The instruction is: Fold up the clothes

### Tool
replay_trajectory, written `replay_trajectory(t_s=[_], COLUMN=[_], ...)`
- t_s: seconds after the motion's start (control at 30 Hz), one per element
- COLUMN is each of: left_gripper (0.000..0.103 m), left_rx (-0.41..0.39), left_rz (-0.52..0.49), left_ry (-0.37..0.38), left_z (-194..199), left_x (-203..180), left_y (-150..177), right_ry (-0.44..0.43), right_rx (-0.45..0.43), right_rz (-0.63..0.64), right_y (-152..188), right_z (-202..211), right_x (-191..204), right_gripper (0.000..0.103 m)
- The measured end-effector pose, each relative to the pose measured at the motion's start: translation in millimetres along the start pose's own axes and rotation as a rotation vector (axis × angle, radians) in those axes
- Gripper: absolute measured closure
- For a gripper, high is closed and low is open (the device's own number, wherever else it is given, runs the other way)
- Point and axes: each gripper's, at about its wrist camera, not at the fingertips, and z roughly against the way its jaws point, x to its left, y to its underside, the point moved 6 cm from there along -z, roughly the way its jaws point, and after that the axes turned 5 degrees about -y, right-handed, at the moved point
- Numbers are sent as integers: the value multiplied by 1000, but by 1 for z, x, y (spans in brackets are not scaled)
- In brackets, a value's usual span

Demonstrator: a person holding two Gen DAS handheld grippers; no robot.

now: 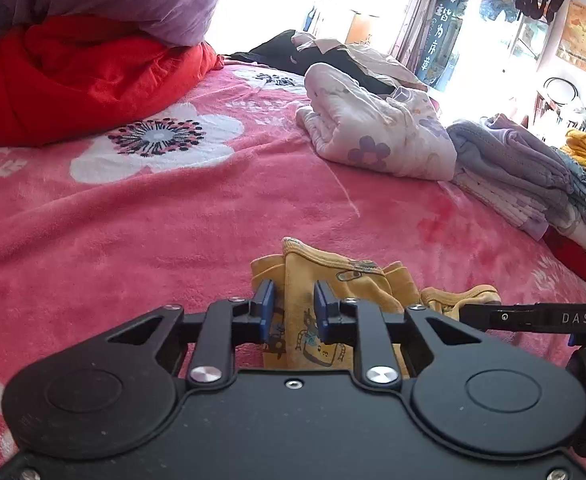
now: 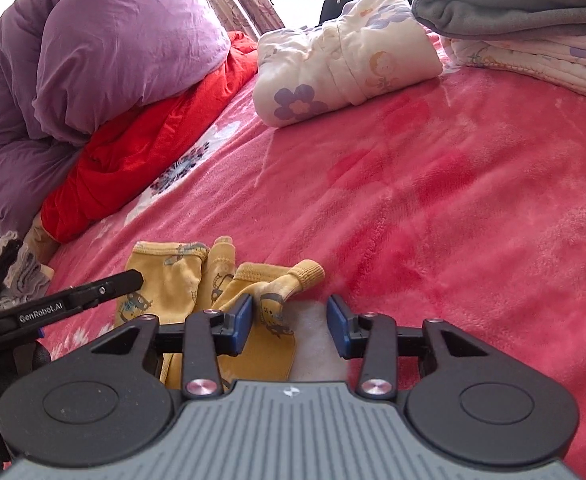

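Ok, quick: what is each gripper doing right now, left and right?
Left gripper: closed on a fold of the yellow garment.
Right gripper: open, garment edge between its fingers, not pinched.

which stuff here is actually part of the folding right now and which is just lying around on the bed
In the job:
- yellow printed garment
- left gripper, fabric between its pads
- right gripper, jaws apart over the garment's edge

Just lying about:
- purple quilt
- red quilt
- white flowered bundle
- folded stack
- pink blanket underneath
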Motion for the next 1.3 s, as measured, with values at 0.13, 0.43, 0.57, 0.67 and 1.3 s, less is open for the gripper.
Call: replay_trajectory(t_s=[0.13, 0.43, 0.57, 0.67, 1.3], left_gripper=[97, 98, 97, 98, 98], left_rx=[-1, -1, 10, 9, -60], left_rz=[-42, -55, -17, -19, -53], left_ry=[-14, -37, -34, -31, -83], left_z=[2, 13, 15, 16, 17], left_x=[-1, 10, 19, 17, 17], left_y=[0, -6, -7, -8, -12], right_ry=[-2, 1, 11, 22, 23], right_rx=[-5, -3, -1, -2, -2], right_rz=[-2, 6, 24, 40, 60], right_y=[0, 0, 1, 2, 2], right_z=[-3, -5, -8, -8, -11], right_x=[0, -1, -1, 2, 4], right_gripper=[60, 60, 60, 60, 55])
